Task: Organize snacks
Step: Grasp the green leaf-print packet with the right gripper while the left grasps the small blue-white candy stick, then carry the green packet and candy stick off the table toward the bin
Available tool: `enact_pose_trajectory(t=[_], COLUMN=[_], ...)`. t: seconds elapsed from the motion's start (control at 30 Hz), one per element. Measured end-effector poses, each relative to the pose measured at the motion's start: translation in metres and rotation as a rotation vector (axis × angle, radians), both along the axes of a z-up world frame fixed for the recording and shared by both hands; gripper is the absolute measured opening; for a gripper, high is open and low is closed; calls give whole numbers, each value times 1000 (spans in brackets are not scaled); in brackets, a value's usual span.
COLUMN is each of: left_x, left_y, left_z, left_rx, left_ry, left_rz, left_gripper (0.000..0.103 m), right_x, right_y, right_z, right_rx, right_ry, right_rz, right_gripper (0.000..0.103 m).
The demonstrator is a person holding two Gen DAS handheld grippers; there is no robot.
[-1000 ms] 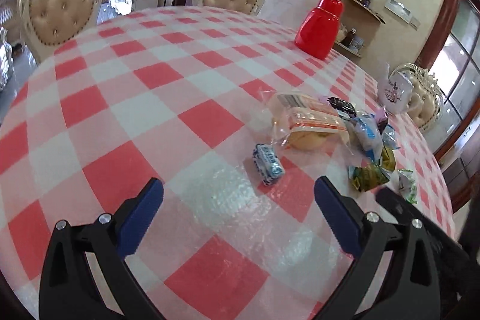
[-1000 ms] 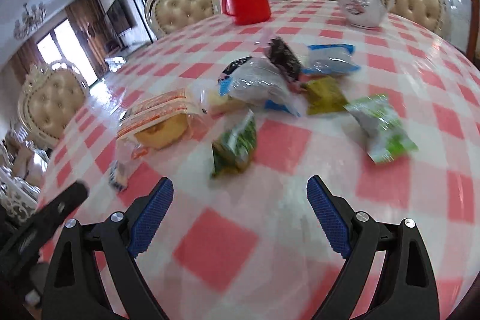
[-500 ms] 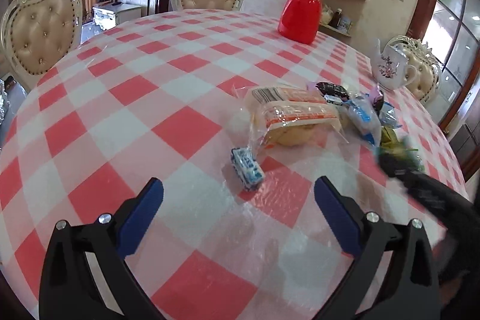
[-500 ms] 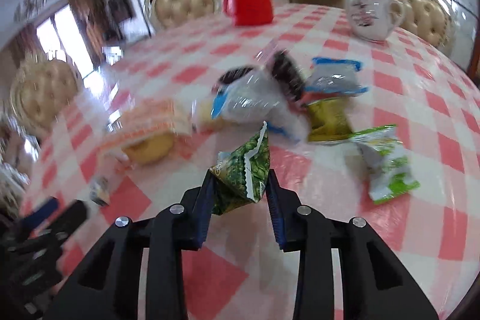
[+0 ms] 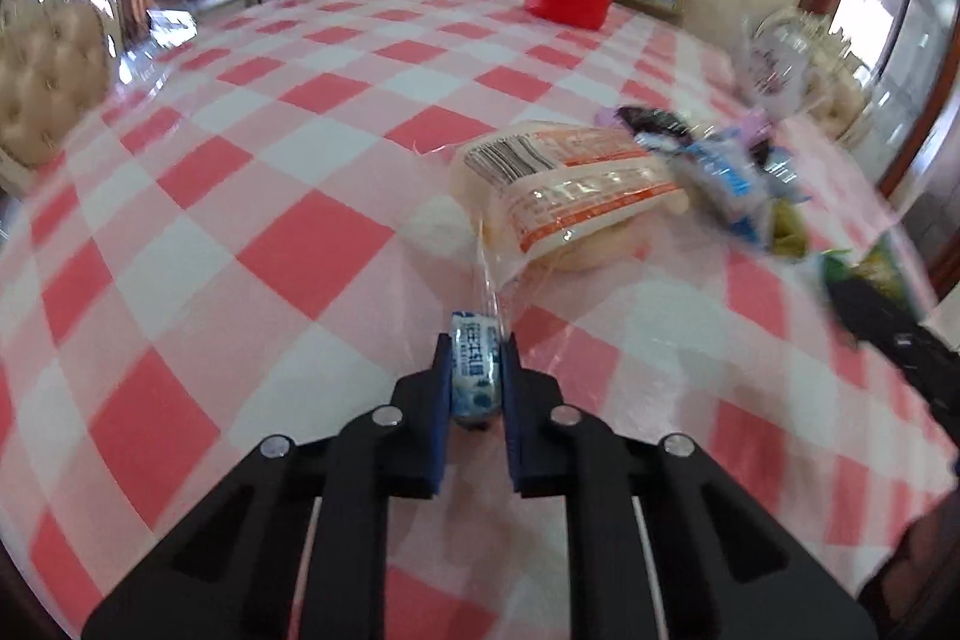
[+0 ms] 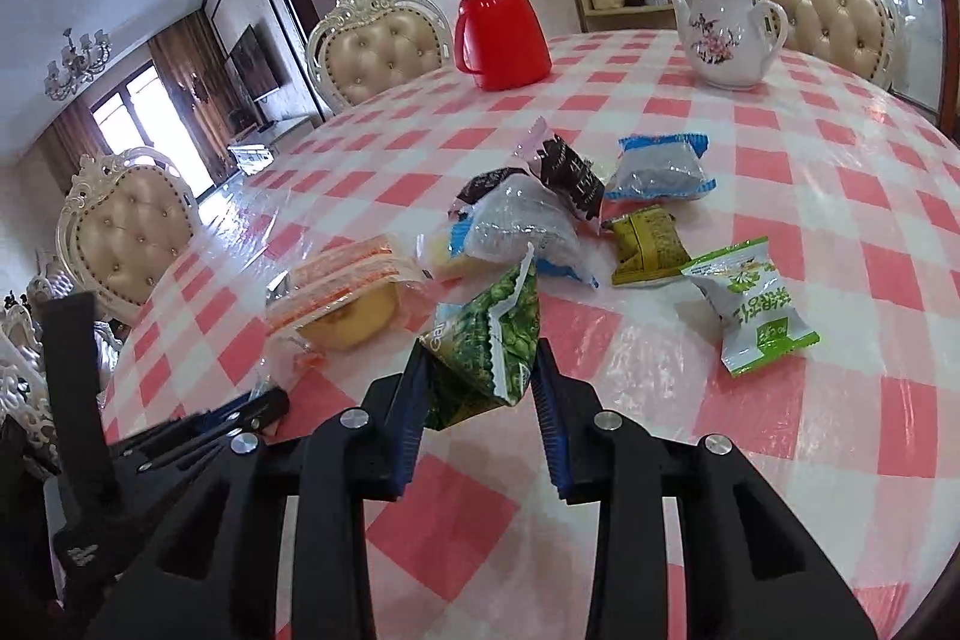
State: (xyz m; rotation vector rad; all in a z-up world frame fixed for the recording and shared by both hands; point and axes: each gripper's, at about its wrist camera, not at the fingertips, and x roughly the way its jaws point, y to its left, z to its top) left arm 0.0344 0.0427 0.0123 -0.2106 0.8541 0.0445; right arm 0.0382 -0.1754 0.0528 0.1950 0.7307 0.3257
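My left gripper [image 5: 475, 349] is shut on a small blue-and-white candy [image 5: 474, 376], down on the checked tablecloth [image 5: 240, 172]. Just beyond it lies a clear-wrapped bun pack [image 5: 570, 196] with orange print. My right gripper [image 6: 477, 361] is shut on a dark green snack packet [image 6: 486, 346], held a little above the cloth. Past it lie several snacks: the bun pack [image 6: 342, 292], a clear bag with blue edges [image 6: 522, 232], a black packet [image 6: 570, 172], a blue-edged packet [image 6: 660, 172], an olive packet [image 6: 648, 244] and a light green packet [image 6: 756, 310].
A red thermos jug [image 6: 498, 28] and a white flowered teapot [image 6: 729, 34] stand at the far side of the round table. Padded chairs [image 6: 378, 52] ring it. The left gripper's black body [image 6: 198, 430] shows at the lower left of the right wrist view.
My left gripper came forward and shut on the candy. My right gripper shut on the green packet and lifted it slightly off the cloth.
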Motion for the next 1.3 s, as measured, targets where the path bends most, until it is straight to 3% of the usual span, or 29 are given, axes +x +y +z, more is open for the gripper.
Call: enact_pose_trajectory(t=[0.27, 0.6, 0.97, 1.3], left_x=[-25, -47, -98, -147], left_y=[20, 18, 13, 27], left_z=[7, 16, 31, 33], left_rx=[-72, -65, 64, 133], left_ry=[-69, -99, -103, -106], left_rz=[53, 58, 20, -15], left_gripper=[15, 15, 15, 15], right_x=[-16, -33, -77, -128], right_y=[15, 6, 12, 30], right_z=[-5, -7, -15, -12], right_rx=[-18, 45, 79, 110], right_ry=[-1, 10, 27, 23], right_rz=[43, 36, 78, 139], right_gripper=[33, 33, 33, 33])
